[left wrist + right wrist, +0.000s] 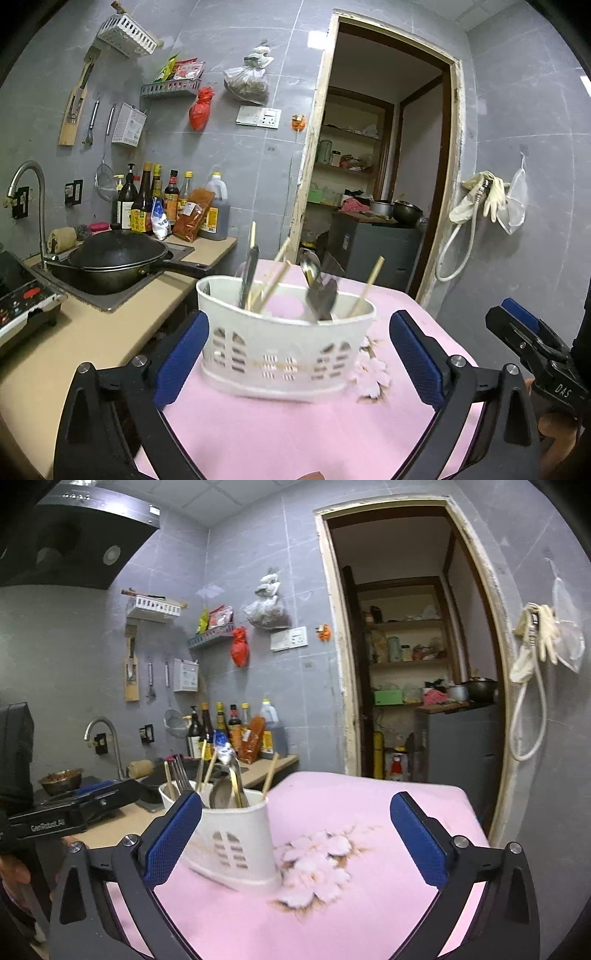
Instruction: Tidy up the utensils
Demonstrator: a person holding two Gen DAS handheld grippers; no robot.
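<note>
One white utensil caddy (284,347) stands on the pink table (280,435), both claws released.

Inside the caddy lean wooden chopsticks (275,277), a metal spoon (310,271), a fork (181,771) and a dark-handled utensil (248,277). The left gripper (299,354) has its blue pads spread wide to either side of the caddy, not pressing it. The right gripper (295,842) is spread just as wide, nothing between its pads but a flower print (317,864); the caddy sits by its left pad. Beyond the table run a counter (92,332) with a black pan (114,258) and sauce bottles (159,199).
</note>
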